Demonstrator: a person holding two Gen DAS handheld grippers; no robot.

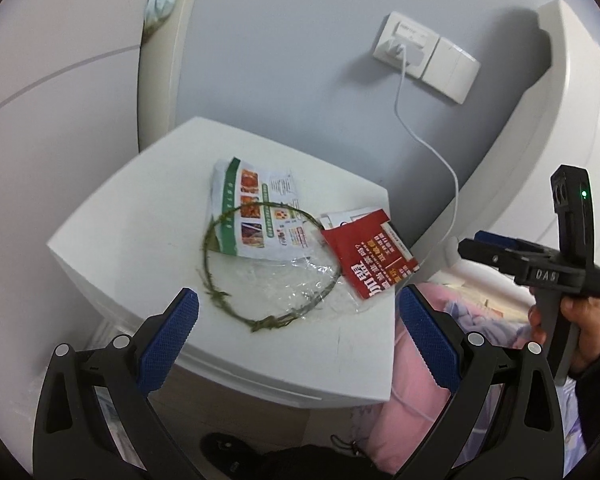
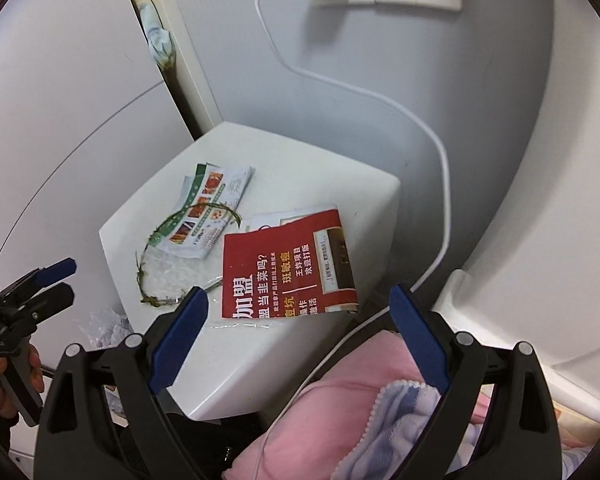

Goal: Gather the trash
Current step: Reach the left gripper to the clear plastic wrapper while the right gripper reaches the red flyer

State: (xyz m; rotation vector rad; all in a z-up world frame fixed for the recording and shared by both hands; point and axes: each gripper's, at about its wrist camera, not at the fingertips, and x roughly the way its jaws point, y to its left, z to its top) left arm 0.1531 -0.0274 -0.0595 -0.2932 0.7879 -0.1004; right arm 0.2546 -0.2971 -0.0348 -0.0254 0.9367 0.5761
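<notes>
White and small, the bedside surface carries a red leaflet, a green-edged leaflet, a twig ring and clear film (all light, limp). Both the left gripper and right gripper hover with fingers wide and empty. The red leaflet's overhanging corner looks the easiest pinch.

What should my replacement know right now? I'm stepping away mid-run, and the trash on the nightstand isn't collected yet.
Left gripper: open, empty, hovering at the near edge of the white nightstand.
Right gripper: open, empty, just short of the red flyer.
Trash, all on the nightstand top: green-and-white leaflet at the back, a green twig ring lying over it, crumpled clear plastic beneath, and the red flyer overhanging the edge toward the bed.
Done: nothing lifted.
Left: all four pieces. No bin in view. Avoid the white charging cable beside the nightstand.
</notes>
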